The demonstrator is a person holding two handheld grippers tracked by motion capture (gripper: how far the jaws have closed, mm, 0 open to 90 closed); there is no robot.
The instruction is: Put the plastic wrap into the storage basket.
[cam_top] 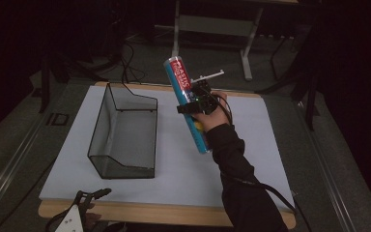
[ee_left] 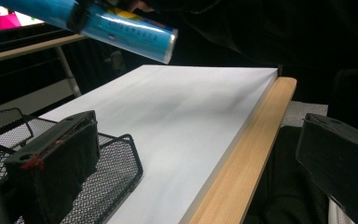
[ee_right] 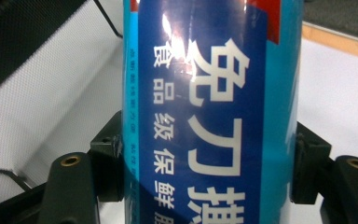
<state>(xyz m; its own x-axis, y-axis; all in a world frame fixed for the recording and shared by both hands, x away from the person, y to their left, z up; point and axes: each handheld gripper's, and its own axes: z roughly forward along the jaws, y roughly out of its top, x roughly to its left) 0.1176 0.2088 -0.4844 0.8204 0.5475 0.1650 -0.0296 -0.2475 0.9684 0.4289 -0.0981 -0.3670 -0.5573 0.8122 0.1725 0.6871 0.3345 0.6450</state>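
Observation:
A long blue tube (cam_top: pixel 187 104) with a red label hangs tilted above the middle of the white table (cam_top: pixel 251 145), its top leaning toward the far left. My right gripper (cam_top: pixel 199 102) is shut on its middle; in the right gripper view the jaws press both sides of the blue tube (ee_right: pixel 214 121) with white lettering. A black wire mesh basket (cam_top: pixel 123 133) stands on the left half of the table, to the tube's left. My left gripper (cam_top: pixel 89 198) rests at the front left edge, jaws spread wide, nothing between them. The tube's lower end (ee_left: pixel 135 32) shows in the left gripper view.
A wooden strip (cam_top: pixel 164 212) edges the table's front. Behind the table stand a desk frame (cam_top: pixel 212 29) and cables on the dark floor. A person's dark sleeve (cam_top: pixel 241 183) reaches in from the bottom right. The basket's near corner (ee_left: pixel 116 163) lies close to my left gripper.

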